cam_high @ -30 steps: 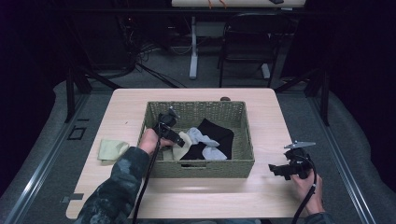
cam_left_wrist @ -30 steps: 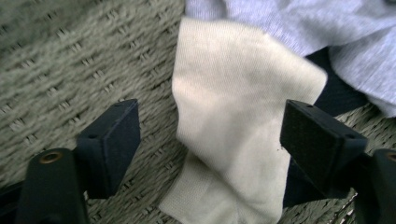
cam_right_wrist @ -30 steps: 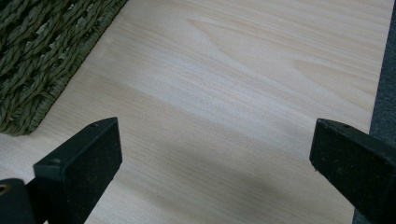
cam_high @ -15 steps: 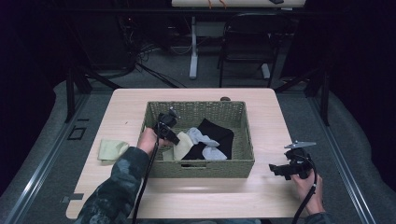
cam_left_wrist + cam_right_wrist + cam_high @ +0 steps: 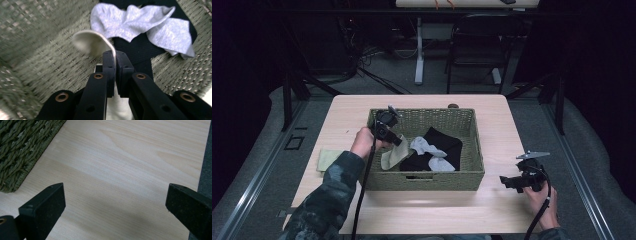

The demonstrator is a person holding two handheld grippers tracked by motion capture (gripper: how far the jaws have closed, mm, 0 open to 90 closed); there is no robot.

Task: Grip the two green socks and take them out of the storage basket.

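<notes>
The cream sock [image 5: 394, 156] is pinched at its upper edge by the left gripper [image 5: 396, 140], hanging over the basket's [image 5: 472, 145] left part, while the right gripper [image 5: 507, 181] is held wide open well apart

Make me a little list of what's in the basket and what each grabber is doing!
basket: green woven basket on the wooden table
inside: grey sock, black cloth, cream sock
left gripper: jaws shut on the cream sock, over the basket
right gripper: jaws wide open, above bare table beside the basket
outside: pale green cloth left of the basket
</notes>
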